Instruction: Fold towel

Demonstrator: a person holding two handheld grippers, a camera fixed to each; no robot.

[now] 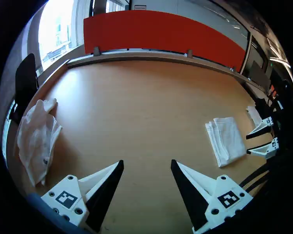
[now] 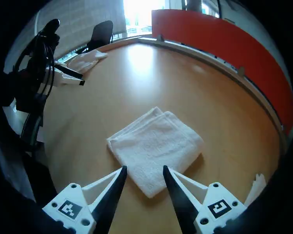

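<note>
A folded white towel (image 2: 156,148) lies flat on the wooden table (image 2: 154,78), a neat square with its layered edges at the left. My right gripper (image 2: 144,168) hovers open at its near corner, nothing between the fingers. In the left gripper view the same folded towel (image 1: 226,140) sits at the right, with the right gripper (image 1: 258,141) beside it. My left gripper (image 1: 146,163) is open over bare table (image 1: 146,101), far from the towel. The left gripper (image 2: 74,77) also appears at the upper left of the right gripper view.
A crumpled white towel (image 1: 37,136) lies near the table's left edge, also seen as the crumpled towel (image 2: 88,58). Another white cloth (image 2: 258,187) peeks in at the lower right. A red partition (image 1: 162,31) lines the far edge. A black chair (image 1: 25,78) stands by the window.
</note>
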